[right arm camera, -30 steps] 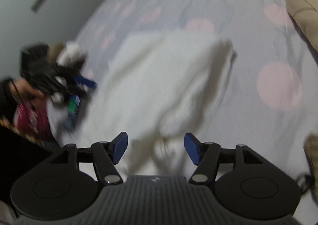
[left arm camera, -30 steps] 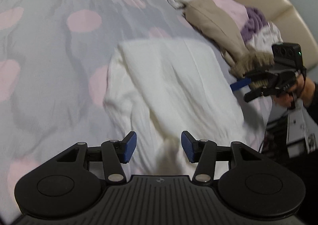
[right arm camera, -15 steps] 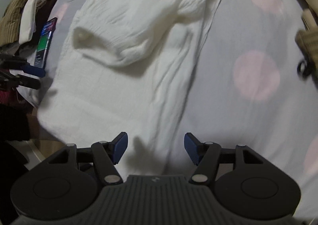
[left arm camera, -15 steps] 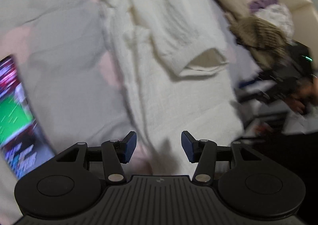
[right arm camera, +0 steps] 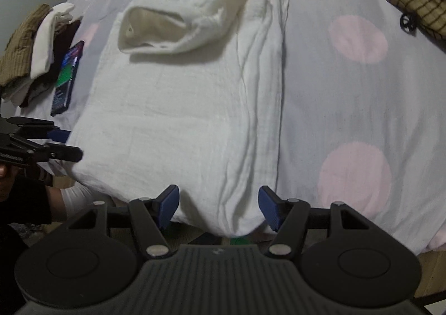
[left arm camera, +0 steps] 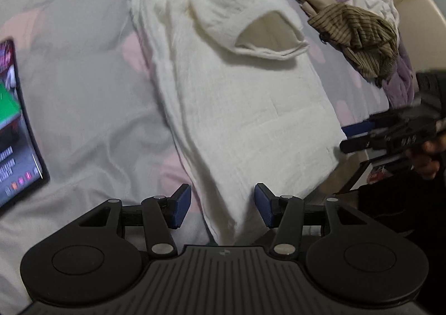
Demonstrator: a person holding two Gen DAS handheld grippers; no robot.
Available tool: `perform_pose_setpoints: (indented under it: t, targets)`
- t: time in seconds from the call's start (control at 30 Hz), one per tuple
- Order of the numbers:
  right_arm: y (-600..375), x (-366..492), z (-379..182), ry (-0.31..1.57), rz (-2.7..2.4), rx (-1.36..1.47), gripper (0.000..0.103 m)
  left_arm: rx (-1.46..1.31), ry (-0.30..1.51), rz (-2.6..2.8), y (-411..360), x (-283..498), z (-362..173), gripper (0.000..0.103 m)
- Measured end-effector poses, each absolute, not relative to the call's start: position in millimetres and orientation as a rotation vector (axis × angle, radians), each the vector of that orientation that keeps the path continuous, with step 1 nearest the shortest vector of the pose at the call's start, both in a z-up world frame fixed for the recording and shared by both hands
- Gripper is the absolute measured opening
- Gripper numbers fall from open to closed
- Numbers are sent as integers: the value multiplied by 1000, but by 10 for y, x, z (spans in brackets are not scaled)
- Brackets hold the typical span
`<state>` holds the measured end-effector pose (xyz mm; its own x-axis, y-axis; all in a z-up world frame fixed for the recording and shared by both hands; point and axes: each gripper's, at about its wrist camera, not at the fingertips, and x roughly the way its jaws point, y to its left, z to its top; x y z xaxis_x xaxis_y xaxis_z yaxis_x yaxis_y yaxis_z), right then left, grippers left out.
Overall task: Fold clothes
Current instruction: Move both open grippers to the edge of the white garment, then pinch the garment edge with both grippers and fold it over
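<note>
Left gripper (left arm camera: 223, 205) and right gripper (right arm camera: 218, 207), both angled downward, fingers apart.

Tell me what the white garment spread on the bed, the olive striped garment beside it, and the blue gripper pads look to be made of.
White garment: likely soft cotton gauze or crinkled weave, matte, finely wrinkled all over. Olive striped garment: looks like thin woven fabric with dark pinstripes, loosely crumpled; the fibre is unclear. Blue pads of the left gripper: probably rubber or soft plastic, dull, with fine ridges.

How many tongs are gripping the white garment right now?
0. The left tongs stand open over the hem of the white garment. The right tongs stand open over its other hem corner. Neither's pads press the cloth.
</note>
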<state>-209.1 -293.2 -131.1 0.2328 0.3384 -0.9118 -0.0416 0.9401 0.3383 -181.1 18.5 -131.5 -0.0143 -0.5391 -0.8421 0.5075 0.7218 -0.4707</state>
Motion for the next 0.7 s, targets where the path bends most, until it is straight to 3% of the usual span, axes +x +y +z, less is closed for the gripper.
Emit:
perform_pose_setpoints:
  t: [0.03,0.07,0.17,0.2,0.27,0.3,0.5,0.63,0.7]
  targets:
    - [-2919,-2097,-1338,1309,280,264,54,-46,1361,-831,192,-1815,-1324,48]
    - [-2916,-2101,-1356,1306,306,261,36,-56,1367,-842,182,-1818,-1330,46]
    - [-2874,-2101,-1370,1284,346,229,17,-35,1374,-900,84,-1846,-1361,44]
    - [-2866,-2099,-1359,1278,357,225,15,-27,1377,-916,58,-1857,-1381,39]
    - [-2820,-2103,-1316,1267,374,217,13,-24,1384,-943,43,-1865,-1387,17]
    - [-2811,-2106,-1290,1264,385,225,12,-27,1385,-958,48,-1864,-1374,12]
    - [-2981,-2161,-1090,1276,534,410,10,-36,1342,-1077,124,-1880,-1190,9]
    - [-2999,-2218,-1074,1324,574,351,10,144,1227,-1197,150,-2029,-1045,9]
    - [-2988,-2230,-1140,1371,573,322,10,143,1268,-1211,144,-2068,-1114,9]
